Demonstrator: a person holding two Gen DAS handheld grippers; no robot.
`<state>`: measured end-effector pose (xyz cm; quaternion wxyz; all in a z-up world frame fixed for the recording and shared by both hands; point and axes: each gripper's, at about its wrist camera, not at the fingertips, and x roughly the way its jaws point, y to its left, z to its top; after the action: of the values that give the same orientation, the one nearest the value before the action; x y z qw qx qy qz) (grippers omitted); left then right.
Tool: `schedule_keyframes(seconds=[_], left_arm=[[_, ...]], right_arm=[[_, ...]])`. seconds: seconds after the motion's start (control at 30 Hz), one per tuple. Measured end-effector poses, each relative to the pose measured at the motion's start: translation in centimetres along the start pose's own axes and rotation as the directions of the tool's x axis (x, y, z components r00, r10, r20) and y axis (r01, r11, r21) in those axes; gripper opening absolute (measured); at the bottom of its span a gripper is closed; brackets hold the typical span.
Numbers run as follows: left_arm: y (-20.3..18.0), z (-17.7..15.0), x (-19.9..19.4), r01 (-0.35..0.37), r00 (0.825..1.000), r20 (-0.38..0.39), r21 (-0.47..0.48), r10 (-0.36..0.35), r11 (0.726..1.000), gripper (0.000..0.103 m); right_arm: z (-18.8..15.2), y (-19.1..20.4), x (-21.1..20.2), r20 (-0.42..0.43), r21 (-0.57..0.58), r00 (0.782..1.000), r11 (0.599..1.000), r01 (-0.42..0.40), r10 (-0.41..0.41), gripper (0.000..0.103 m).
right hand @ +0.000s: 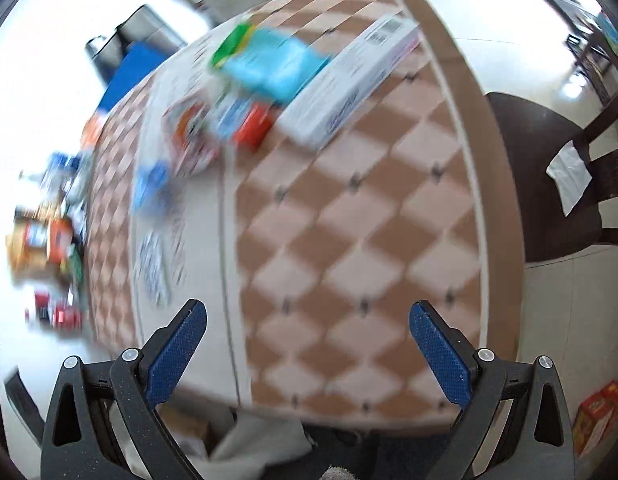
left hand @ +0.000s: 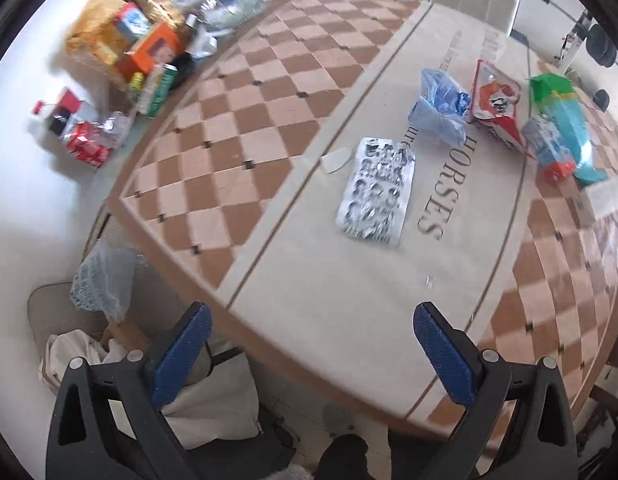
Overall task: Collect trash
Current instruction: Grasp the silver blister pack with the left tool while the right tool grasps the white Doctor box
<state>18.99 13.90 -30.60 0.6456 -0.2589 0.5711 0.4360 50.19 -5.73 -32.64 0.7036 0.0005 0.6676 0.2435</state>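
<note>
Below my left gripper (left hand: 311,354), off the near edge of the table (left hand: 237,120), a white bag (left hand: 213,404) sits on the floor with its mouth toward me; what is in it I cannot make out. On the floor far left, a heap of boxes and wrappers (left hand: 137,52) lies against the table's side. My left gripper is spread wide, blue pads (left hand: 181,354) apart, holding nothing and touching nothing. My right gripper (right hand: 307,354) is just as wide open and empty (its view is badly smeared). The trash lies on the table's pale centre strip: a silver blister sheet (left hand: 375,192) straight ahead of my left gripper, well apart from it, and farther off to the right a crumpled blue wrapper (left hand: 439,106), a red and white packet (left hand: 495,106), a small carton (left hand: 547,148) and a green and teal bag (left hand: 565,116), close together. A long white box (right hand: 349,80) shows at the far right of the table.
</note>
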Motion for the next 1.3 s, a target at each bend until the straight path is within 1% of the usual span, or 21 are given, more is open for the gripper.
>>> schedule_keyframes(seconds=[0.13, 0.23, 0.3, 0.33, 0.37, 0.43, 0.47, 0.53, 0.67, 0.73, 0.77, 0.8, 0.83, 0.93, 0.97, 1.0, 1.03, 1.1, 1.23, 1.27, 1.3], left_arm=[[-2.3, 5.0, 5.4, 0.031, 0.993, -0.115, -0.006, -0.031, 1.000, 0.103], [-3.3, 7.3, 8.5, 0.050, 0.984, -0.168, -0.008, -0.051, 0.999, 0.103], [-3.9, 8.4, 9.8, 0.060, 0.980, -0.192, -0.008, -0.060, 0.998, 0.103], [-4.1, 8.8, 10.3, 0.064, 0.978, -0.200, -0.005, -0.064, 0.998, 0.102], [-4.3, 9.1, 10.6, 0.073, 0.975, -0.209, -0.006, -0.072, 0.997, 0.102], [-4.5, 9.4, 11.0, 0.080, 0.972, -0.222, -0.003, -0.079, 0.997, 0.102], [-4.6, 9.4, 11.1, 0.083, 0.970, -0.228, 0.002, -0.080, 0.997, 0.102], [-4.8, 9.3, 11.2, 0.086, 0.969, -0.235, 0.016, -0.080, 0.996, 0.102], [-5.4, 8.8, 11.7, 0.088, 0.965, -0.251, 0.036, -0.077, 0.995, 0.101], [-5.5, 8.6, 12.0, 0.096, 0.963, -0.256, 0.033, -0.084, 0.995, 0.093], [-5.5, 9.0, 12.0, 0.101, 0.964, -0.251, 0.023, -0.092, 0.995, 0.089], [-5.4, 9.0, 12.0, 0.115, 0.962, -0.250, 0.015, -0.108, 0.993, 0.087], [-5.3, 9.0, 11.9, 0.121, 0.962, -0.249, 0.009, -0.116, 0.993, 0.083], [-5.1, 9.2, 11.4, 0.105, 0.968, -0.230, 0.007, -0.100, 0.994, 0.070], [-4.9, 9.3, 11.3, 0.098, 0.969, -0.228, 0.005, -0.095, 0.995, 0.063], [-4.7, 9.3, 11.1, 0.086, 0.972, -0.222, 0.007, -0.083, 0.996, 0.058], [-4.5, 9.4, 10.8, 0.088, 0.973, -0.215, 0.011, -0.084, 0.996, 0.047], [-4.4, 9.8, 10.7, 0.097, 0.970, -0.226, 0.020, -0.090, 0.995, 0.045], [-4.2, 9.2, 10.4, 0.096, 0.970, -0.225, 0.021, -0.089, 0.995, 0.045], [-4.0, 8.6, 10.3, 0.098, 0.970, -0.224, 0.014, -0.093, 0.995, 0.045], [-3.7, 8.2, 10.2, 0.098, 0.971, -0.220, 0.008, -0.093, 0.995, 0.045]], right_arm=[[8.9, -1.4, 3.7, -0.011, 0.096, 0.999, 0.994, 0.054, -0.054, 0.102], [13.5, -1.8, 6.8, -0.045, 0.144, 0.996, 0.986, 0.086, -0.080, 0.102], [15.4, -2.2, 8.6, -0.061, 0.156, 0.993, 0.982, 0.109, -0.100, 0.101], [16.2, -2.1, 9.5, -0.067, 0.158, 0.992, 0.981, 0.117, -0.108, 0.094], [16.9, -1.9, 10.3, -0.081, 0.151, 0.990, 0.980, 0.127, -0.116, 0.091], [17.7, -1.5, 11.7, -0.117, 0.124, 0.988, 0.986, 0.115, -0.100, 0.073], [17.7, -1.1, 11.9, -0.117, 0.107, 0.988, 0.987, 0.118, -0.105, 0.068], [17.1, -0.7, 11.7, -0.135, 0.033, 0.981, 0.989, 0.146, -0.141, 0.067], [14.9, -0.4, 11.9, -0.222, -0.124, 0.959, 0.981, 0.151, -0.176, 0.067], [13.7, 0.2, 12.2, -0.254, -0.236, 0.938, 0.955, 0.178, -0.238, 0.067], [13.2, 0.4, 12.4, -0.270, -0.261, 0.928, 0.947, 0.185, -0.256, 0.067], [12.9, 0.4, 12.3, -0.274, -0.261, 0.926, 0.947, 0.187, -0.258, 0.070], [12.7, 0.4, 12.2, -0.273, -0.259, 0.927, 0.948, 0.187, -0.257, 0.075], [12.7, 0.1, 12.5, -0.273, -0.209, 0.932, 0.960, 0.185, -0.239, 0.075], [12.6, -0.1, 12.5, -0.270, -0.191, 0.935, 0.965, 0.182, -0.230, 0.075], [12.6, -0.1, 12.5, -0.260, -0.174, 0.939, 0.968, 0.182, -0.224, 0.070], [12.5, 0.0, 12.3, -0.236, -0.171, 0.942, 0.965, 0.200, -0.238, 0.065], [12.3, -0.2, 11.8, -0.201, -0.177, 0.948, 0.961, 0.213, -0.247, 0.058], [11.8, 0.2, 11.4, -0.189, -0.184, 0.953, 0.962, 0.203, -0.237, 0.056], [10.4, 0.3, 11.0, -0.189, -0.187, 0.954, 0.963, 0.196, -0.231, 0.056], [10.1, 0.2, 10.7, -0.187, -0.191, 0.957, 0.963, 0.188, -0.224, 0.055]])
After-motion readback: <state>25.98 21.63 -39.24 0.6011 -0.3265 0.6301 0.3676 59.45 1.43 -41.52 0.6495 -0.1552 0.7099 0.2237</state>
